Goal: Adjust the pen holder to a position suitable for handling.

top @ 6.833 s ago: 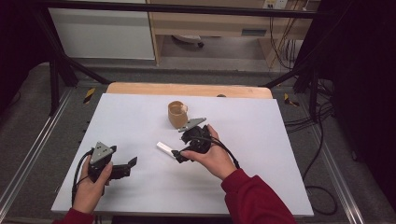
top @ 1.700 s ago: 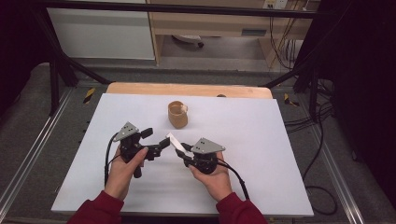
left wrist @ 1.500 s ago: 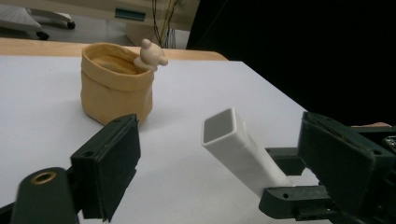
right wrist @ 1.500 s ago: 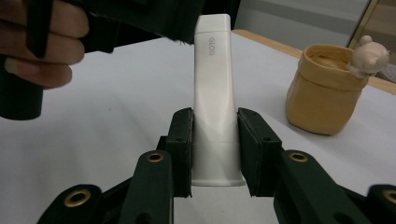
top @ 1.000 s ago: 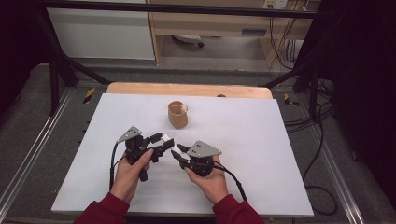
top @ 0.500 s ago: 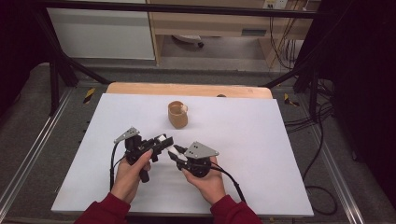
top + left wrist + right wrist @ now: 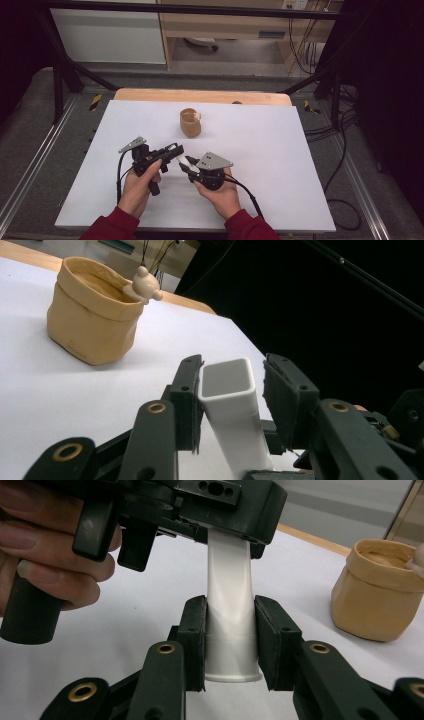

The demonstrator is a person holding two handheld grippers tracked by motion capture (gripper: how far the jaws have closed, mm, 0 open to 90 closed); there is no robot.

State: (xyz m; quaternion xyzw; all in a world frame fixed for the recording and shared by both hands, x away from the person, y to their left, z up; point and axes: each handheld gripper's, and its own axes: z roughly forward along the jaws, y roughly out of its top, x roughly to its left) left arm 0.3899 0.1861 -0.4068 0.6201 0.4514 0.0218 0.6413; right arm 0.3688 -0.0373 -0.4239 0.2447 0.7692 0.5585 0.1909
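A white tube (image 7: 184, 161) spans between my two grippers at the middle of the white table (image 7: 290, 150). My right gripper (image 7: 189, 168) is shut on the tube's lower part (image 7: 229, 605), with both pads pressed against it. My left gripper (image 7: 175, 150) has its jaws around the tube's square open end (image 7: 229, 390); the left pad touches it and a narrow gap shows at the right pad. In the right gripper view the left gripper (image 7: 200, 505) and its hand sit just above. A tan pouch (image 7: 190, 123) with a small bear figure (image 7: 143, 285) on its rim stands farther back.
A wooden strip (image 7: 200, 95) runs along the table's far edge. Black frame bars and cables lie on the floor to both sides. The pouch (image 7: 377, 592) stands upright to the right of the tube in the right gripper view.
The left gripper came from the table's left to meet the right gripper. Over the last second both hands drifted slightly nearer and the left jaws slid over the tube's end.
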